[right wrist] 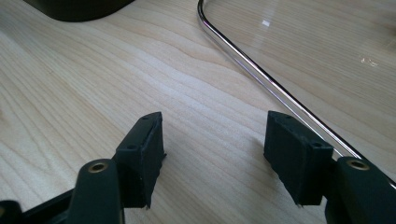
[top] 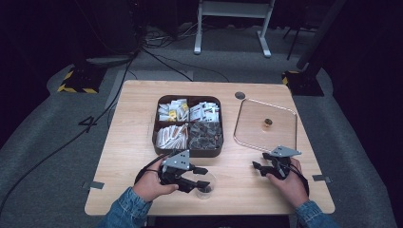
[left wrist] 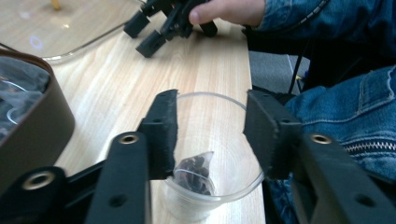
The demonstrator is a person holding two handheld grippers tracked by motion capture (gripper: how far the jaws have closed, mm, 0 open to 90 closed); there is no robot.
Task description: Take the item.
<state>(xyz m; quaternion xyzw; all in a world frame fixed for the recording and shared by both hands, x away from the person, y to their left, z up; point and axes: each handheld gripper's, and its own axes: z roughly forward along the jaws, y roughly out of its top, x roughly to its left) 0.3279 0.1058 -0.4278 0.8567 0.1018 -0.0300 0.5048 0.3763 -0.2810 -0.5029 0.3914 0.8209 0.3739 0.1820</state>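
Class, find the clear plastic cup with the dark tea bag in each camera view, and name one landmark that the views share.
High view: clear plastic cup near the table's front edge, at the left gripper.
Left gripper view: bottom centre, between the open jaws.
Right gripper view: not in it.
Shared landmark: transparent square lid.

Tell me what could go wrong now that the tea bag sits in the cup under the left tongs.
1. The left tongs straddle the clear cup near the table's front edge; lifting away carelessly could tip it or push it off.
2. The dark tea bag lies right beside one pad; it might snag and come back out.
3. The right tongs rest beside the glass lid and could bump it.
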